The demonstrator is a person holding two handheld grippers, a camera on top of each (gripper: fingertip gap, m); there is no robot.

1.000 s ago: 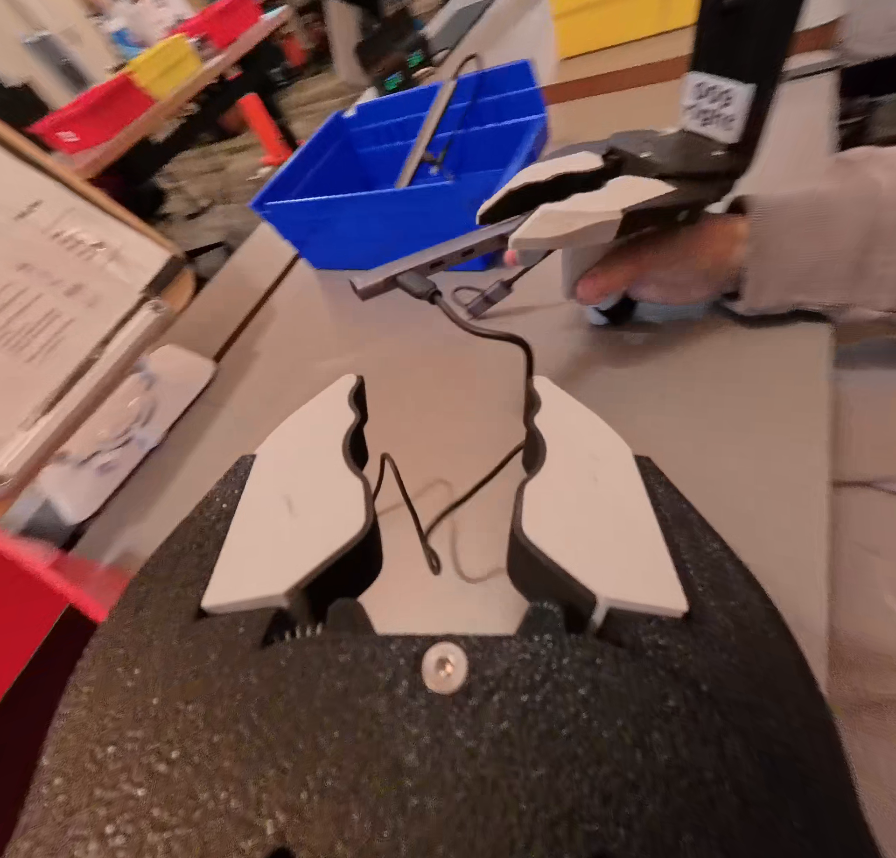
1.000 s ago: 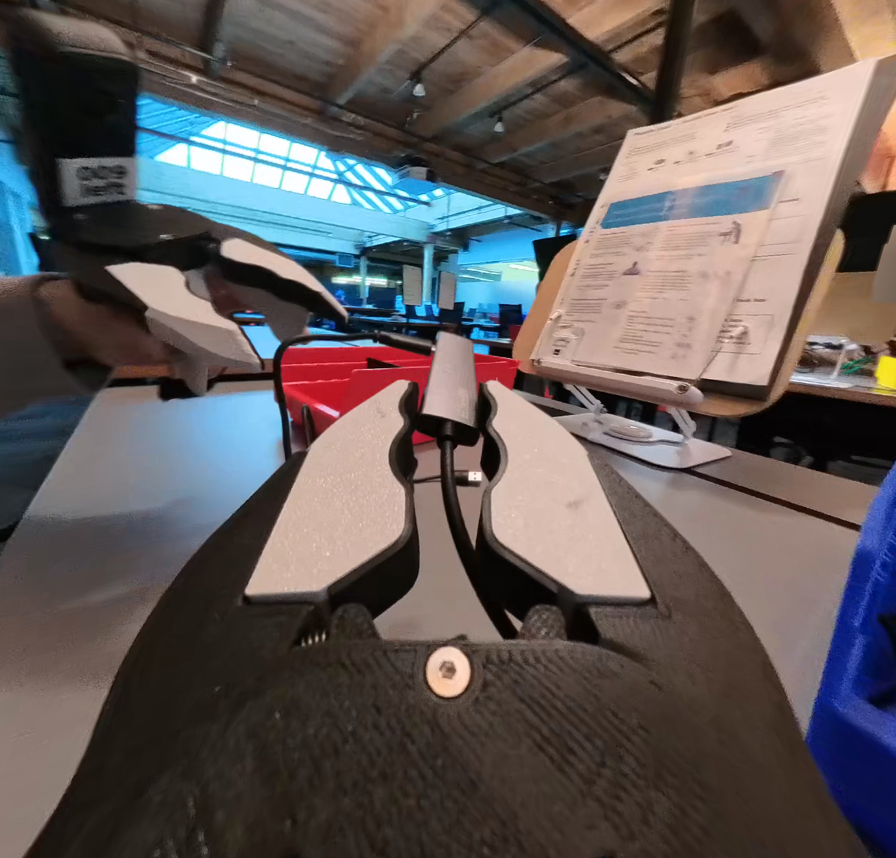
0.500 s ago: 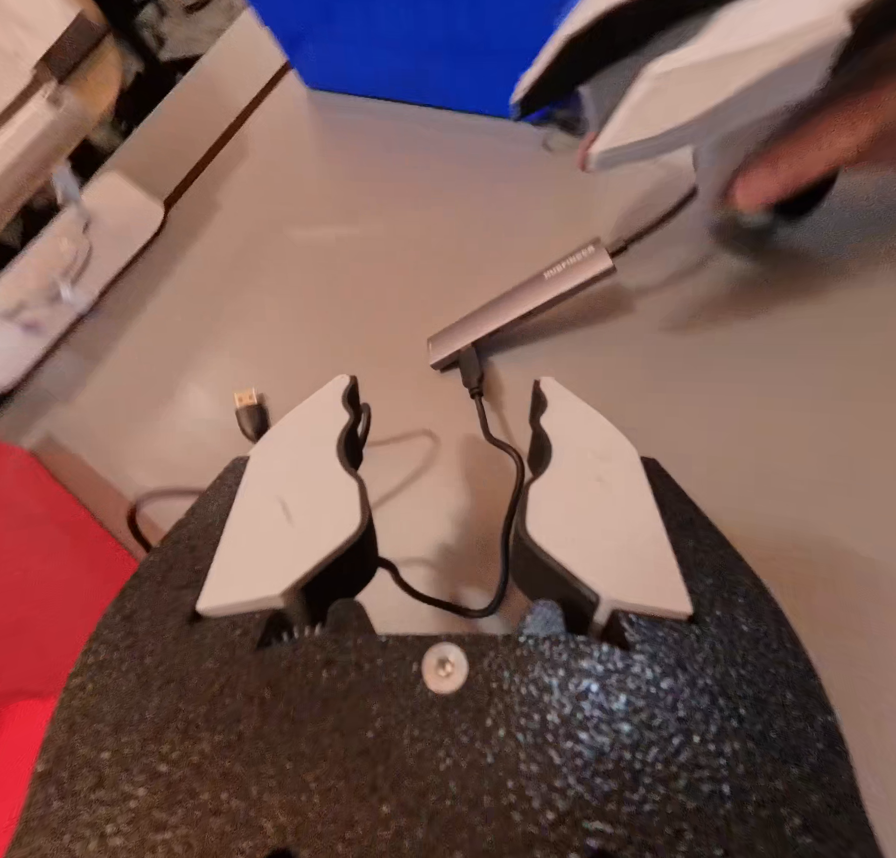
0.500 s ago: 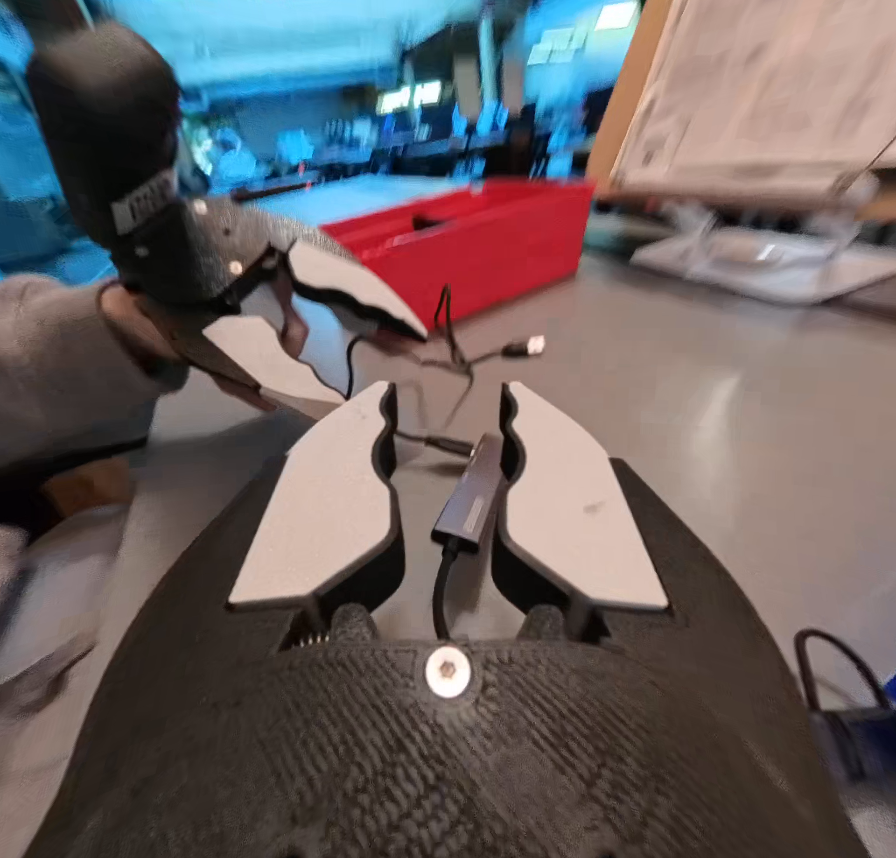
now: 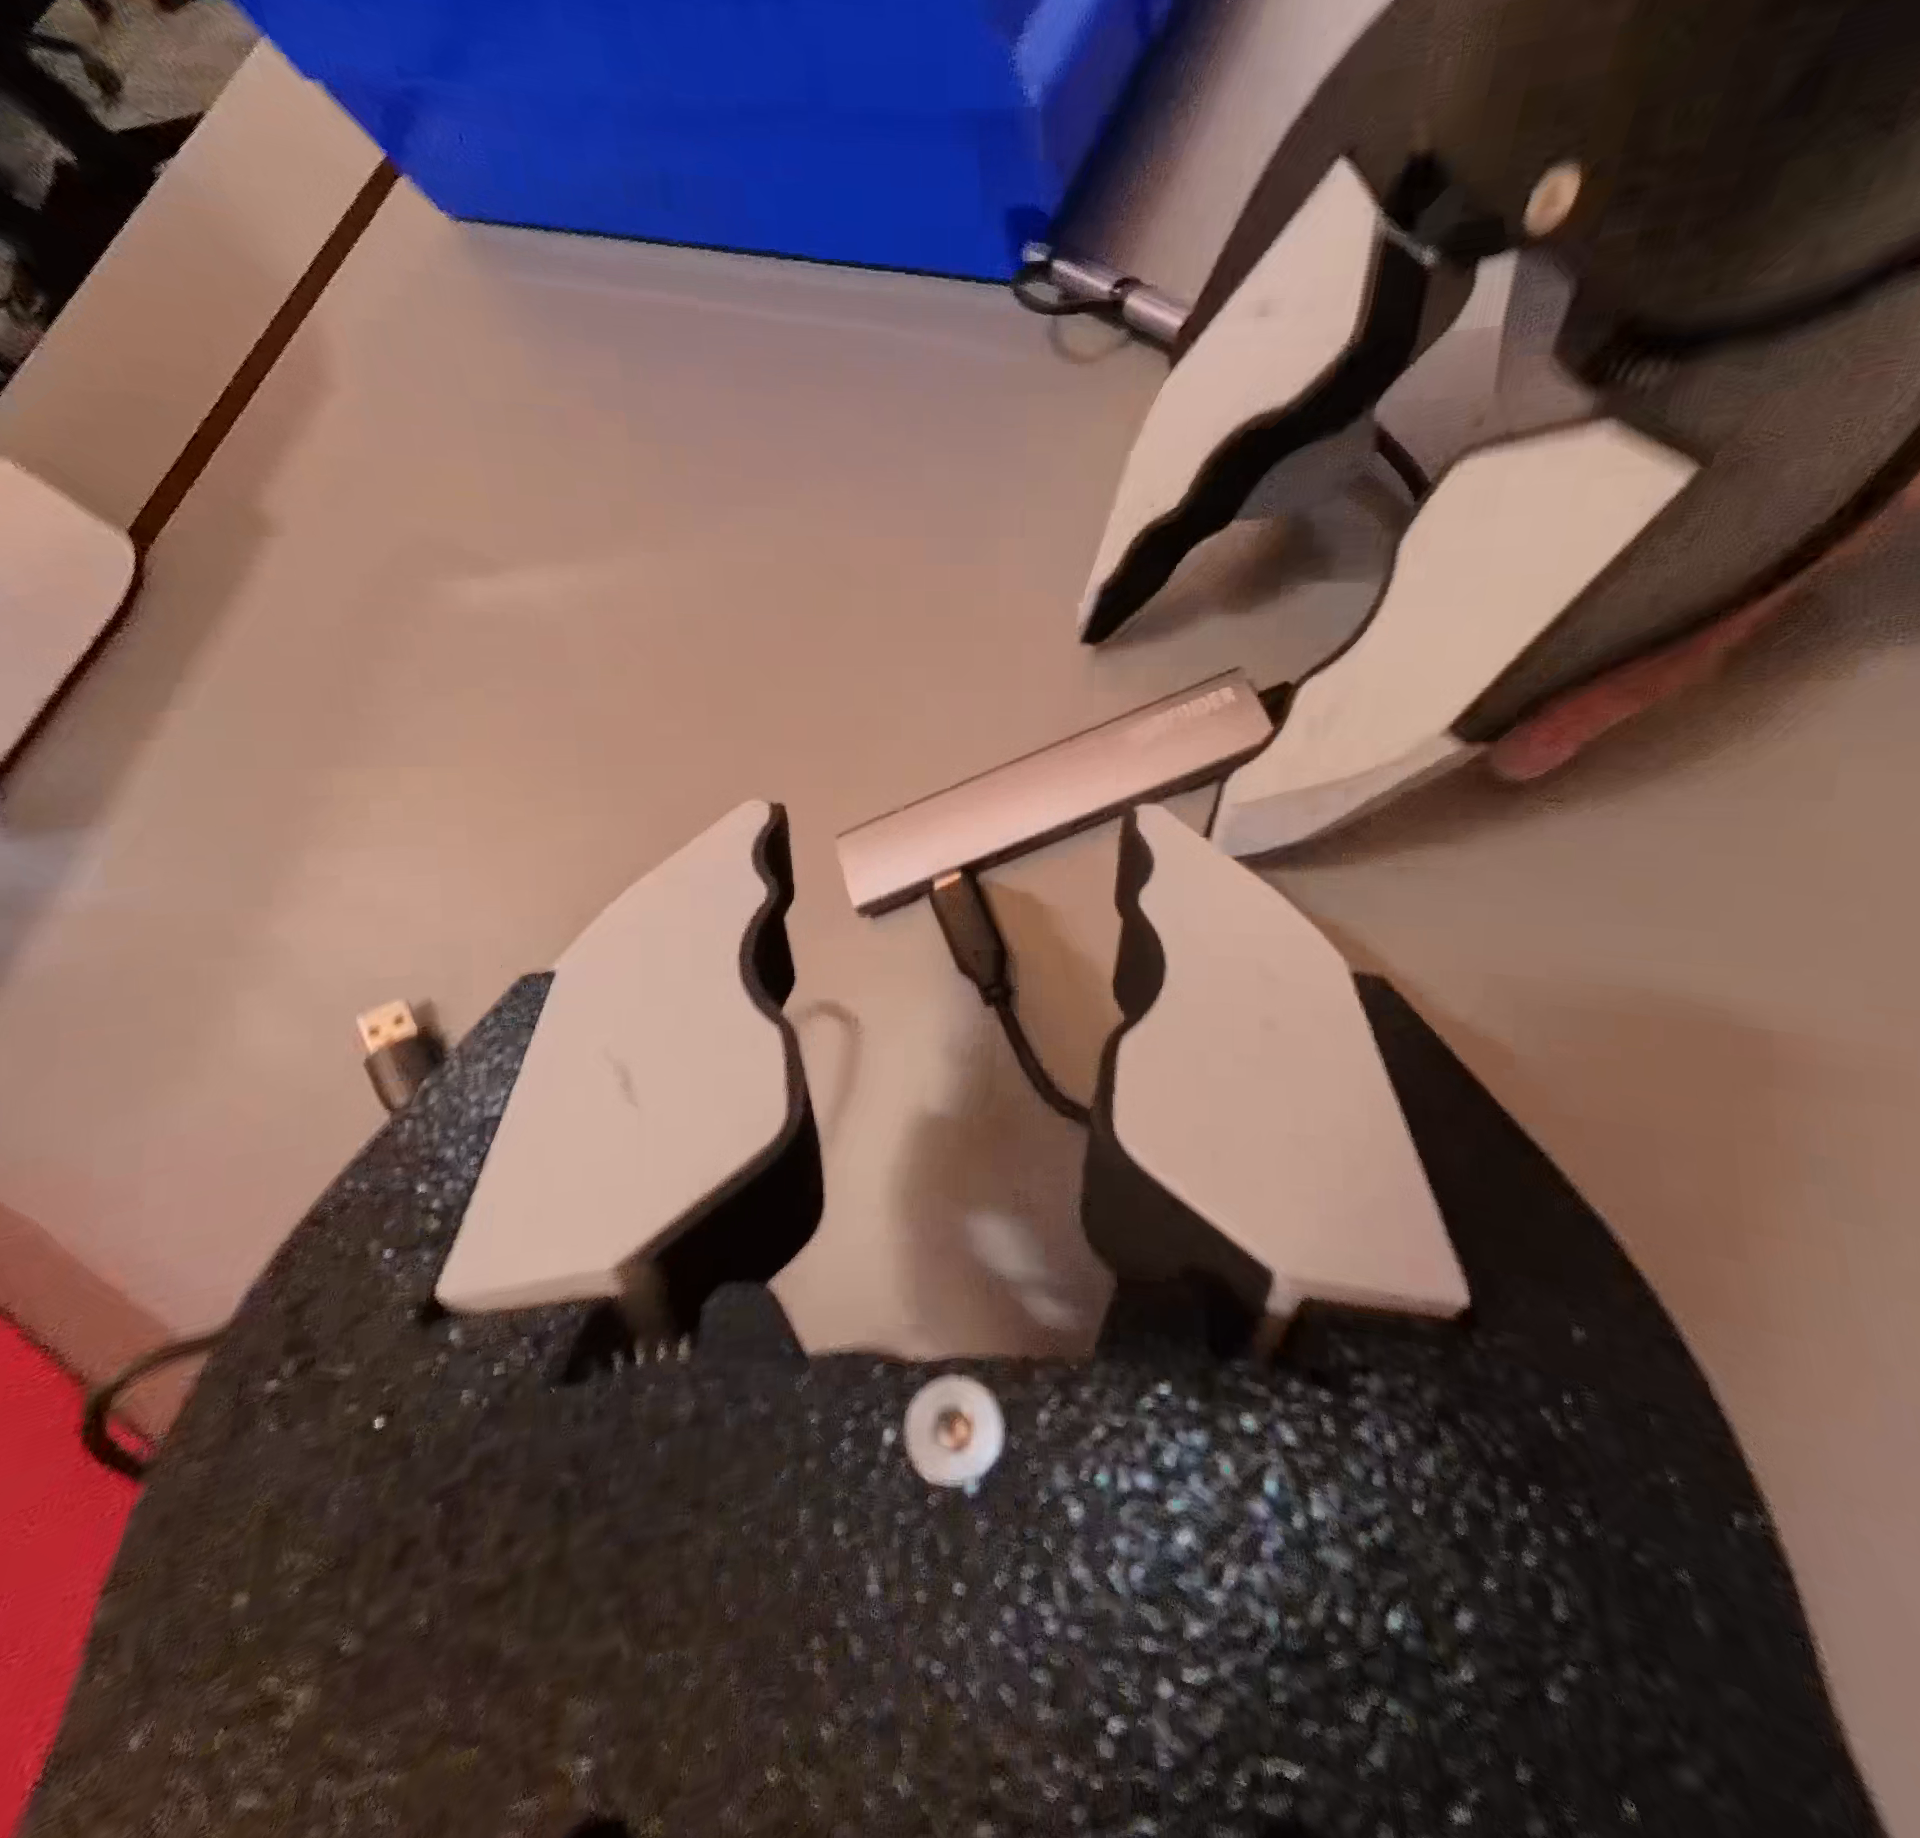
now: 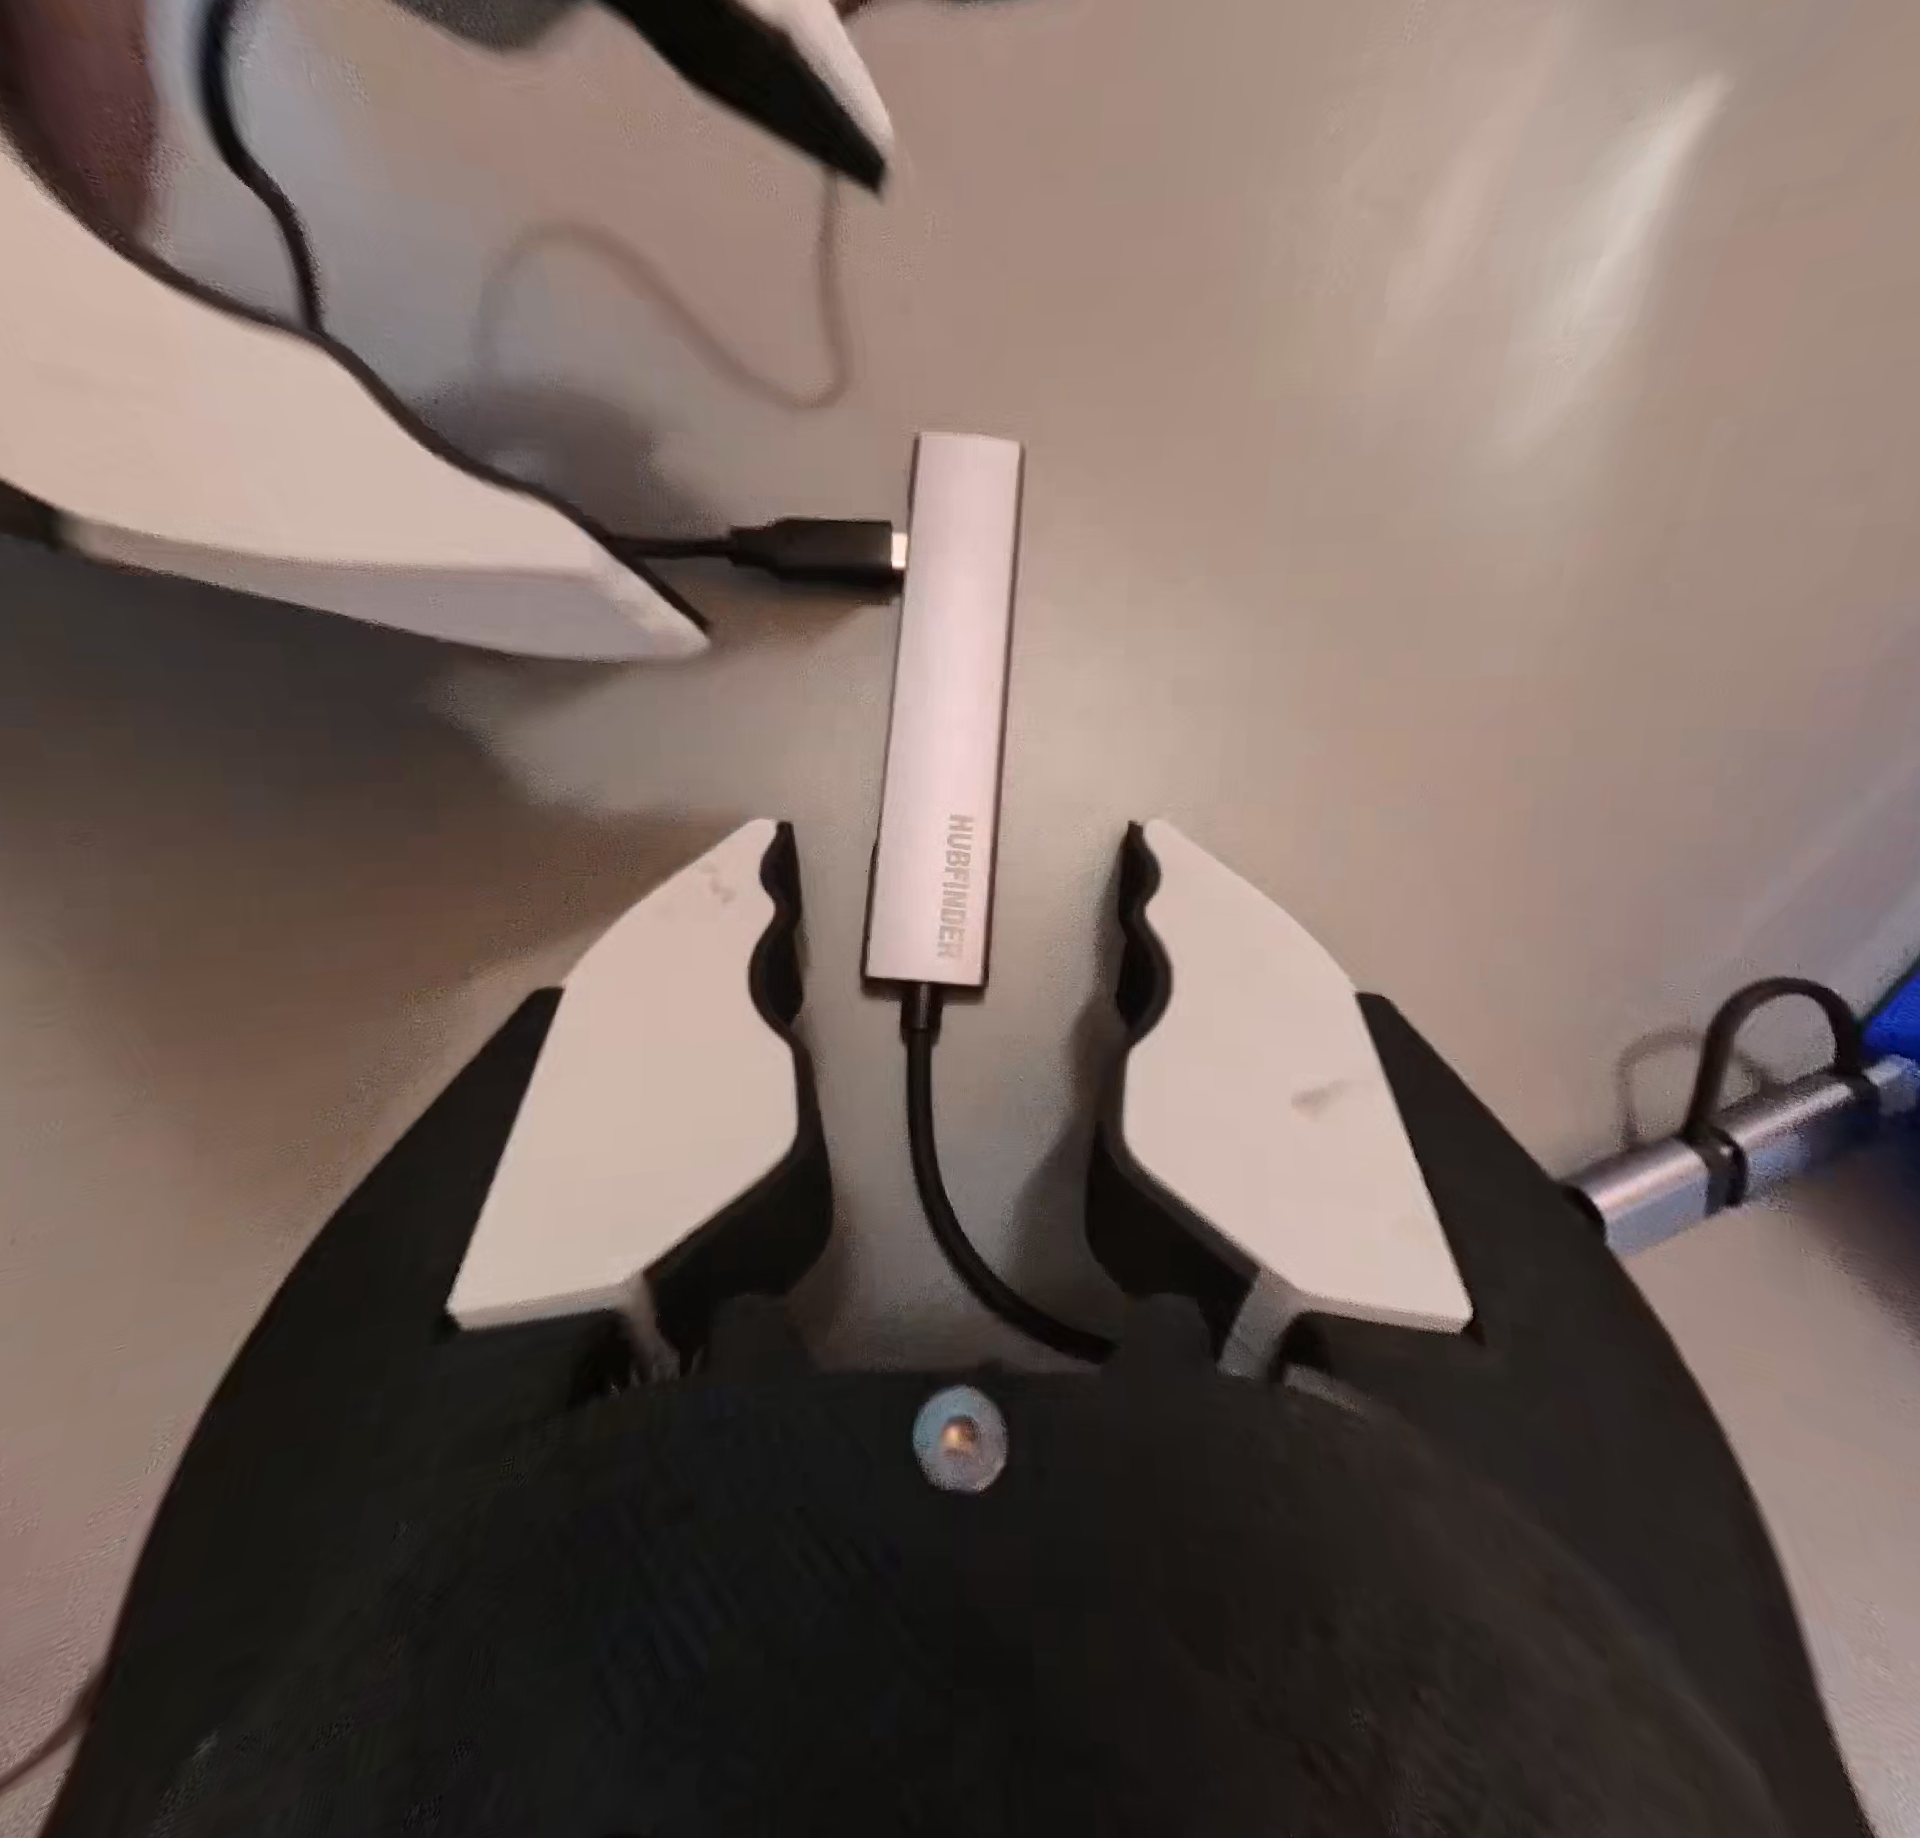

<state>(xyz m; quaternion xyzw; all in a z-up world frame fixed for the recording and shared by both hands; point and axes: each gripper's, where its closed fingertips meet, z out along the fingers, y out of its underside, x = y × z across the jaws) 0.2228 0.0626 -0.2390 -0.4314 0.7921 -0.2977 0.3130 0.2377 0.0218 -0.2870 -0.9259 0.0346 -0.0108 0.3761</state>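
Observation:
A slim grey hub (image 6: 943, 708) lies flat on the grey table (image 6: 1455, 541). A black cable plug (image 6: 821, 547) sits in its side port. The hub's own black lead (image 6: 930, 1144) runs back between my right gripper's fingers. My right gripper (image 6: 956, 838) is open, its fingertips either side of the hub's near end without gripping it. My left gripper (image 5: 956, 853) is open just above the hub's other end (image 5: 1049, 791) and the plugged cable (image 5: 982, 947). The cable's free USB plug (image 5: 395, 1045) lies on the table beside the left finger. The left gripper (image 6: 790, 406) also shows in the right wrist view.
A blue bin (image 5: 675, 74) stands at the far side of the table. A second grey adapter with a looped cord (image 6: 1714, 1165) lies by it. A red bin (image 5: 42, 1528) is at the left edge, and a white stand base (image 5: 52, 593) beyond it.
The right gripper held the hub in the air, lowered it to the table and opened, so the hub now lies free. The left gripper came down close over the hub and cable.

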